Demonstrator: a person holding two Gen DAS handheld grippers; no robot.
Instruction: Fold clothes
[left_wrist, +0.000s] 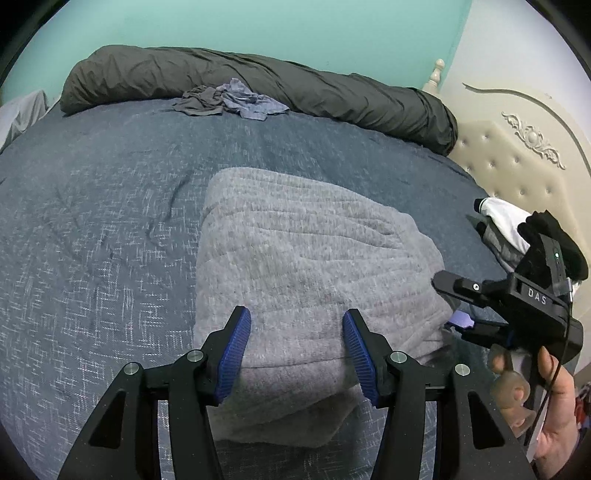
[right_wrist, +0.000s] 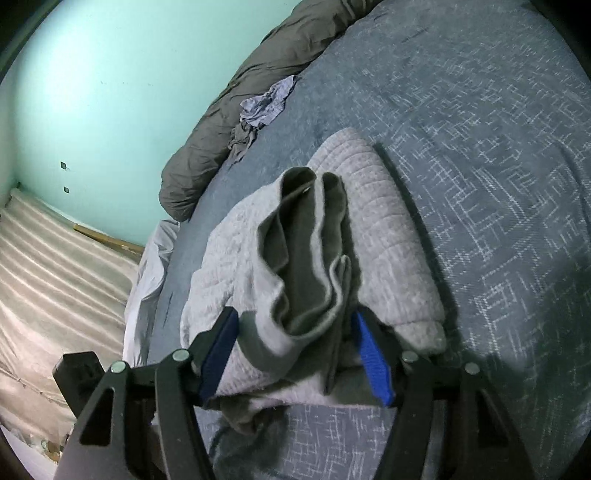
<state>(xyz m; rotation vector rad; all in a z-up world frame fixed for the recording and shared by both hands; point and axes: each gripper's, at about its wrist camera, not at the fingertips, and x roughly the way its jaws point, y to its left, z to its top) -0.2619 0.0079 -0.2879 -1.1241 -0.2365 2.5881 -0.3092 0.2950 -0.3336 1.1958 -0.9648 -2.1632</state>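
Two claws work over one grey quilted garment (left_wrist: 295, 258) that lies folded on the blue patterned bedspread (left_wrist: 92, 240). Left claw (left_wrist: 297, 354): jaws spread wide, released, its blue pads (left_wrist: 236, 354) standing either side of the garment's near edge with a clear gap of cloth between them. Right claw (right_wrist: 295, 354): jaws spread to either side of a bunched portion of the same garment, whose darker grey-green lining (right_wrist: 306, 251) shows in upright folds; whether the pads press the cloth or merely flank it cannot be told from either view. In the left wrist view the right claw (left_wrist: 448, 306) appears at the garment's right edge, held by a hand (left_wrist: 546, 406).

Relative to the garment: beyond it, at the far edge of the bed, lies a long rolled dark grey duvet (left_wrist: 258, 85); against that duvet rests a small crumpled heap of blue-grey clothes (left_wrist: 236, 99); to the garment's right, near the cream tufted headboard (left_wrist: 517, 158), lies a pile of black and white clothing (left_wrist: 506, 218). A turquoise wall (left_wrist: 258, 26) stands behind the duvet.
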